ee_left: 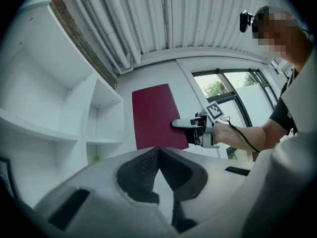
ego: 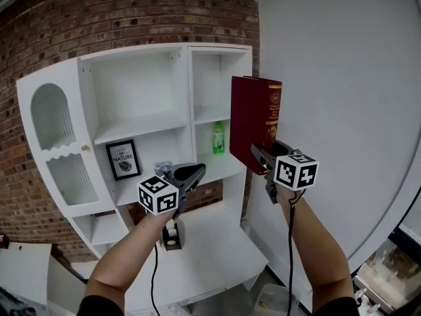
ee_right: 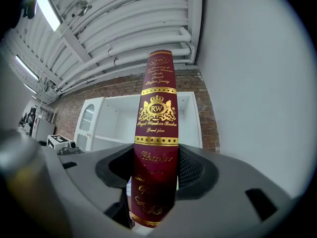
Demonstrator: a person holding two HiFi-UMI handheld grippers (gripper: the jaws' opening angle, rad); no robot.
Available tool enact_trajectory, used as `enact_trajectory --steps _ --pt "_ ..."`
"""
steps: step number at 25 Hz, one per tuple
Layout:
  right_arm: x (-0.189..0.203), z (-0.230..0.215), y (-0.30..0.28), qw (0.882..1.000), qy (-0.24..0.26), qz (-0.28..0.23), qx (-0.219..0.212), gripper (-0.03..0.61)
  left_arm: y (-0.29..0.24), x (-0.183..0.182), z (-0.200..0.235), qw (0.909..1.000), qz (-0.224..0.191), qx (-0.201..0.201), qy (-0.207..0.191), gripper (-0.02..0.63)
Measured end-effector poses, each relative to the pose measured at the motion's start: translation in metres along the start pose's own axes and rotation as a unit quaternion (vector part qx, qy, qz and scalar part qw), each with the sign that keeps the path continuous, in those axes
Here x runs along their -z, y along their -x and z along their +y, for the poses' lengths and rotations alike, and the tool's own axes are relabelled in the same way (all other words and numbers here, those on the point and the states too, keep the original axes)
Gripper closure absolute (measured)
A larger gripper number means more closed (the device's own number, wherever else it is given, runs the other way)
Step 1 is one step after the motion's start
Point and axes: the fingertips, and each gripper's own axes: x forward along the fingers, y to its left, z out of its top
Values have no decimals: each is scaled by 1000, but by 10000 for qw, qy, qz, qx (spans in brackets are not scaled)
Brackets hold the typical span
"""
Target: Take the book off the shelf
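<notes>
Forearms (ego: 131, 255) filled the bottom of the head view, one behind each tool. Beyond them, the right gripper (ego: 258, 153) was clamped on the lower end of the book (ego: 253, 114), its pads pressing the two covers and the spine facing back along the jaws. The book stood upright, its long axis vertical, rising straight above that gripper. It was held in open air against the white wall (ego: 329, 78), just right of the shelf unit (ego: 141, 127) and clear of every compartment. I judged the book already off the shelf, with only the setting down left. Any next move would turn on keeping so tall a volume from tipping about its low grip. The left gripper (ego: 197, 170) sat lower and to the left, jaws together on nothing, with the book up and to its right. The right hand was plainly the nearer. The book itself was a thick, deep red hardback, with gold bands, a crest and script down the spine.
</notes>
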Motion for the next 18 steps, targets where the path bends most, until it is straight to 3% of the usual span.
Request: enact_trajectory --steps 10,15,18 --pt "124 62 94 9946 -720 402 -628 353 31 108 -140 9939 1041 260 238 606" --pt "184 109 136 9898 -983 726 -735 353 75 118 -182 9945 990 -6 333 606" --pt "216 138 154 9858 -1217 937 -673 353 103 125 -206 9947 940 130 401 606"
